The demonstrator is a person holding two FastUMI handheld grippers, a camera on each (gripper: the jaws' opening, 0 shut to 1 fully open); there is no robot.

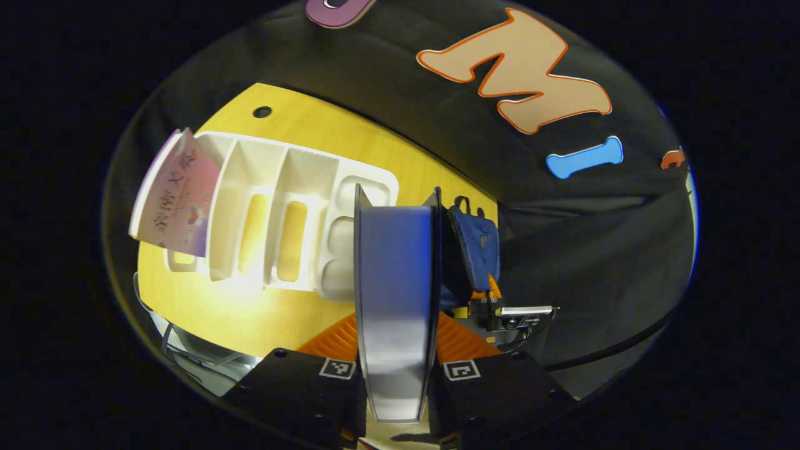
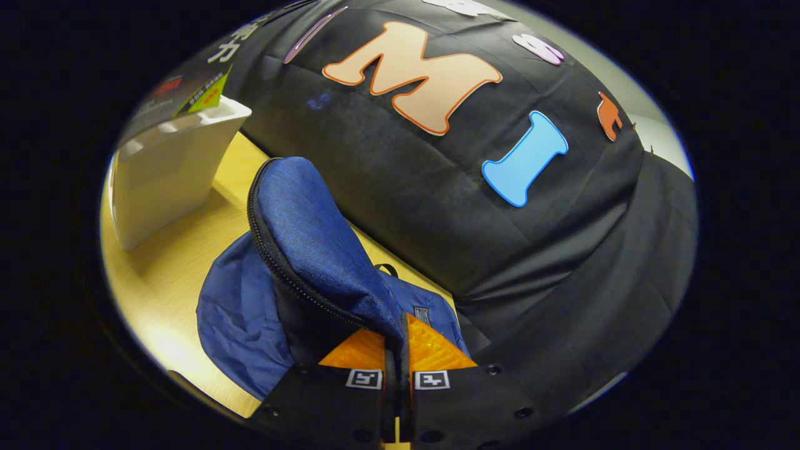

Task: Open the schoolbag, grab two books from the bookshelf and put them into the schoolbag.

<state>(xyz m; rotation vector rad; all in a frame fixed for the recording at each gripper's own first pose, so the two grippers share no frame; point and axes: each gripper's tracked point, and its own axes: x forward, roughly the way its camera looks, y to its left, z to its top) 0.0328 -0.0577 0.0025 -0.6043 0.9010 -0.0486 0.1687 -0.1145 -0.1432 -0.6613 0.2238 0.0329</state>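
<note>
Currently the left gripper has its jaws pinching a book, one finger on each cover. In the left gripper view the book is seen edge-on, its long axis running straight away from the camera along the fingers, the page block facing the lens and the far end pointing toward the white bookshelf. That bookshelf stands on the yellow wooden worktop, its divided slots open toward the camera, and a second book with a pink and purple cover leans tilted in the leftmost slot. Right of the held book sits the blue schoolbag, with the other gripper's body just below it.

In the right gripper view the right gripper has its jaws pressed together on the edge of the schoolbag's flap, which is lifted up and away from the bag, zipper teeth running along its rim. The schoolbag's body lies on the worktop, and the bookshelf stands behind it to the left.
</note>
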